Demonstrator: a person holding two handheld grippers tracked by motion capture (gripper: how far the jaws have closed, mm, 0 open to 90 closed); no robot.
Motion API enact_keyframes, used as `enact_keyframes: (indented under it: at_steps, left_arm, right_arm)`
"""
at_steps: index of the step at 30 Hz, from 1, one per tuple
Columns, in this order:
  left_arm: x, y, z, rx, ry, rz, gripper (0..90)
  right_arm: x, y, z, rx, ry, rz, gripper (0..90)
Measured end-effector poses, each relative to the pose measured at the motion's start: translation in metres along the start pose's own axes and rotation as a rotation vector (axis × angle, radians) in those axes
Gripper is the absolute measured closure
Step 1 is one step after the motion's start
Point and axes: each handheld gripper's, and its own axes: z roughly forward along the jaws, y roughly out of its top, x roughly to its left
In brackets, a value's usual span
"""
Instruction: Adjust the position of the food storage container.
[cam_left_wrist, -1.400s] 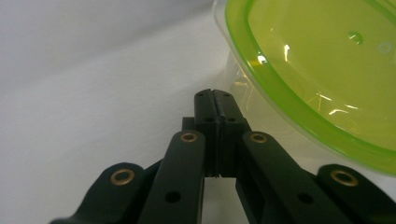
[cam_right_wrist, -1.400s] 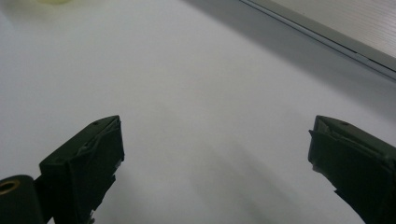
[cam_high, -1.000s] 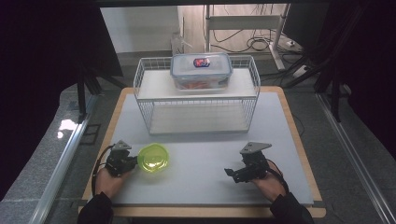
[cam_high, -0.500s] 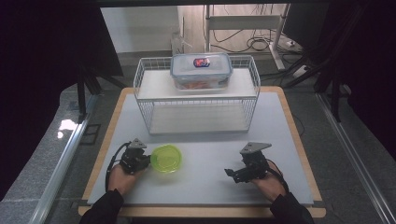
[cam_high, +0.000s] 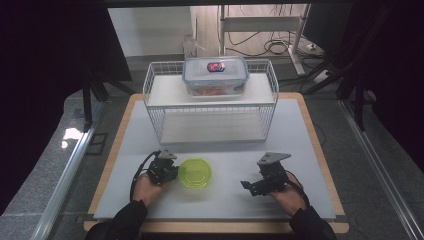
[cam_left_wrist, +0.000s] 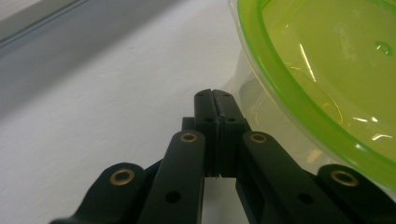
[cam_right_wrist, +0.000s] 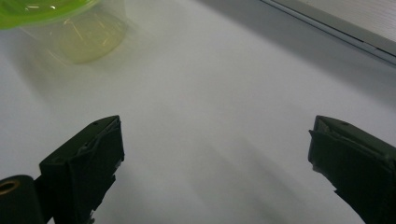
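A round clear container with a lime-green lid (cam_high: 195, 172) stands on the white table top, near the front and left of centre. My left gripper (cam_high: 173, 173) lies low on the table at the container's left side. Its jaws are pressed together with nothing between them. In the left gripper view the shut tips (cam_left_wrist: 215, 94) sit right at the container's clear wall, under the green lid (cam_left_wrist: 327, 70). My right gripper (cam_high: 248, 186) rests at the front right with its jaws wide apart and empty. The right gripper view has its open jaws (cam_right_wrist: 215, 133) over bare table, with the container (cam_right_wrist: 79, 32) farther off.
A white wire rack (cam_high: 210, 107) stands at the middle back of the table. On its top shelf sits a clear box with a blue-rimmed lid (cam_high: 216, 75). The wooden table edge (cam_high: 215, 227) runs along the front, near the person's forearms.
My left gripper has slid to the right across the table, and the green-lidded container has moved right along with it. The right gripper has stayed where it was.
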Motion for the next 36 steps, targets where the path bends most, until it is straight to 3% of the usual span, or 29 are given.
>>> enact_keyframes:
  at_steps: [3, 9, 14, 17, 24, 36]
  left_arm:
    - [-0.002, 0.001, 0.001, 0.009, 0.009, 0.017, 89.4]
    - [-0.003, -0.009, -0.014, 0.006, 0.02, 0.001, 88.5]
    - [-0.012, -0.02, -0.024, 0.008, 0.004, 0.002, 88.7]
    - [-0.027, -0.026, -0.028, -0.004, -0.037, 0.013, 89.0]
    - [-0.049, -0.027, -0.019, 0.018, -0.093, 0.046, 88.5]
    - [-0.081, -0.004, 0.005, 0.007, -0.144, 0.125, 87.6]
  right_arm:
    - [0.0, 0.0, 0.0, -0.001, -0.001, 0.0, 3.1]
    - [0.0, 0.0, -0.002, -0.003, -0.004, -0.002, 3.2]
    - [0.0, 0.0, -0.003, -0.007, -0.008, -0.005, 3.2]
    - [0.0, 0.0, -0.002, -0.005, -0.008, -0.007, 3.2]
    - [0.0, 0.0, -0.002, 0.01, -0.008, -0.019, 3.2]
    - [-0.001, -0.001, -0.001, 0.013, -0.003, -0.026, 3.4]
